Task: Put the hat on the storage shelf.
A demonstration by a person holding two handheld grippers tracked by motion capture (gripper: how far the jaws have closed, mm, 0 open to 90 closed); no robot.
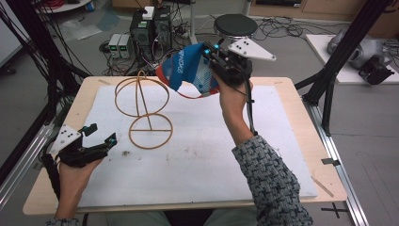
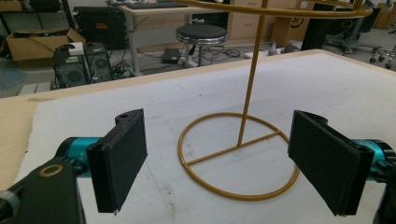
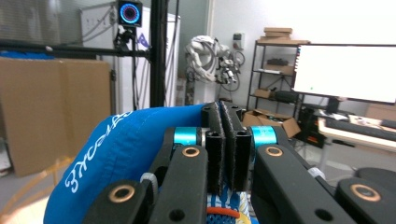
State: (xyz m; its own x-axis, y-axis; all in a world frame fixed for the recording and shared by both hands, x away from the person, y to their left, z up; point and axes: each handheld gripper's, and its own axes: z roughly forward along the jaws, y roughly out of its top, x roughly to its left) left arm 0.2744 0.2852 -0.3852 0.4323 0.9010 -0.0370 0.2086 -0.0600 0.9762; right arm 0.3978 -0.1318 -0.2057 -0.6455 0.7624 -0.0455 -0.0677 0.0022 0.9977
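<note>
A blue cap (image 1: pixel 187 69) with a red brim edge and white mesh hangs in the air above the table's far side, right of the stand's top ring. My right gripper (image 1: pixel 210 55) is shut on the cap (image 3: pixel 116 158), its two pads pressed together on the fabric. A gold wire stand (image 1: pixel 143 107) with a round base and a ring on top rises from the white mat. My left gripper (image 1: pixel 101 133) is open at the near left, just left of the stand's base (image 2: pixel 238 158), with nothing between its pads (image 2: pixel 123 156).
A white mat (image 1: pixel 197 155) covers most of the wooden table (image 1: pixel 301 117). Behind the table are computer towers (image 1: pixel 150 28) and a black stool (image 1: pixel 235 24) on the floor. A black frame post (image 1: pixel 339 70) rises at the right.
</note>
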